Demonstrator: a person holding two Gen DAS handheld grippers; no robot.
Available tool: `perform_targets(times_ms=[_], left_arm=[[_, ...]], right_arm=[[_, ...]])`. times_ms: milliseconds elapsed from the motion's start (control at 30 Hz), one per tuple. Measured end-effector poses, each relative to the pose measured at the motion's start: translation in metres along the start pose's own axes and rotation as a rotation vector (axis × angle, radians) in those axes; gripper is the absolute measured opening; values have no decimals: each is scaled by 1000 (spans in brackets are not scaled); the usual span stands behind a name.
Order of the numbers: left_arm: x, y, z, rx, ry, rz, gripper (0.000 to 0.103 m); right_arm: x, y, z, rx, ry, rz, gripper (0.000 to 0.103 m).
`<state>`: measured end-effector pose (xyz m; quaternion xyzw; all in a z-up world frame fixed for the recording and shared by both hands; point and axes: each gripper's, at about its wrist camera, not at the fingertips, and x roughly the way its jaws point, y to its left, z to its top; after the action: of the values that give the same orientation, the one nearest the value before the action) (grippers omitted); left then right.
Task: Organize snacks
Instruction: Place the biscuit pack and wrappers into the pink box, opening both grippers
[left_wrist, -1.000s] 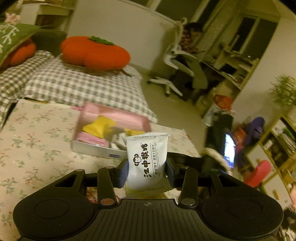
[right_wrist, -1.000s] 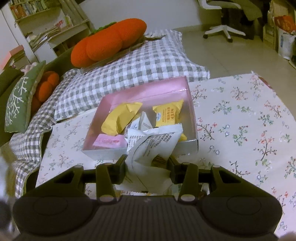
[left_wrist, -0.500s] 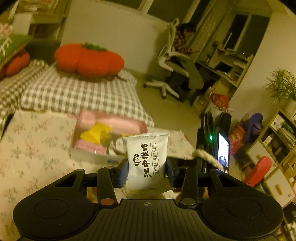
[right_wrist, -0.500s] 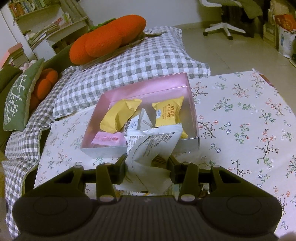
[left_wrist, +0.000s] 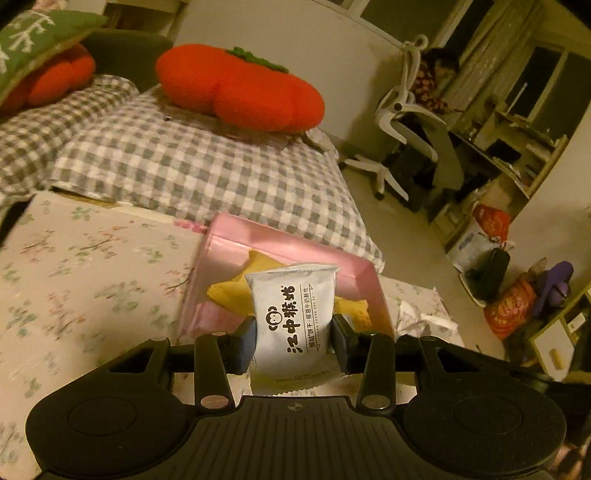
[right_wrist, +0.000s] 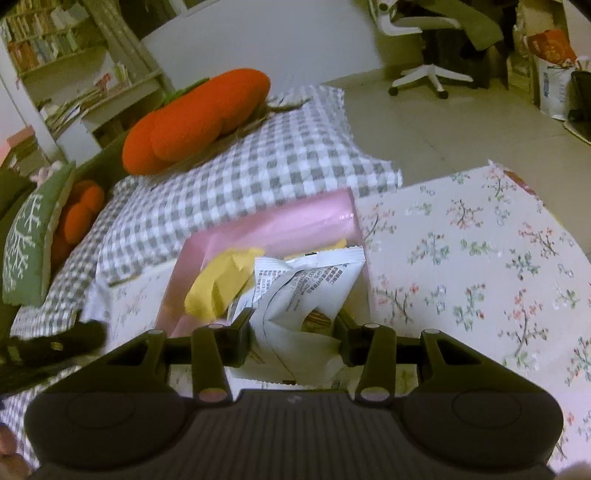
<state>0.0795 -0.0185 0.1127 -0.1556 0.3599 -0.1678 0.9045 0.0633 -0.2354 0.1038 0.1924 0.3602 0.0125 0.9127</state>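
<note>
Now, with each gripper clamping a white snack packet (left_wrist: 293, 325) (right_wrist: 306, 291), carry both over the pink box (left_wrist: 284, 245) and release.

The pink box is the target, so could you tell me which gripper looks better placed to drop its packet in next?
Probably right: the right gripper holds its white packet over the pink box.

White snack packet (left_wrist: 291, 321) upright; crumpled white packet (right_wrist: 306, 295); pink box (right_wrist: 273, 229) holds yellow packets (right_wrist: 218, 284).
</note>
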Motion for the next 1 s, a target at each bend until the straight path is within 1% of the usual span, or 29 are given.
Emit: perform_targets(times_ms=[133,200,267,367,500,800,867,900,933,967,1000], left_arm=[[38,7,7,11,9,14,40],[54,11,6,35,15,44,40],[69,16,4,42,41,67,40],[78,17,1,72,52,84,40],[84,17,-2,106,46,95,40],[97,21,0,167,26,113,41],[97,22,1,183,32,101,42],[97,22,3,189,27,109,46],[95,21,4,194,15,116,54],[92,20,5,200,1,116,59],[88,20,7,202,-13,113,66]], right_arm=[[20,-5,5,-9,-2,-4,42],[31,-6,4,-13,25,0,42],[40,-2,1,-44,48,-6,42],[48,8,-3,-105,66,-19,42],[54,18,-2,-148,62,-23,42],[70,30,-1,-186,17,-19,43],[68,30,-1,-192,8,-21,46],[65,29,1,-188,-2,-24,47],[61,27,3,-176,-19,-28,50],[56,25,5,-157,-34,-26,56],[53,23,7,-140,-44,-20,57]])
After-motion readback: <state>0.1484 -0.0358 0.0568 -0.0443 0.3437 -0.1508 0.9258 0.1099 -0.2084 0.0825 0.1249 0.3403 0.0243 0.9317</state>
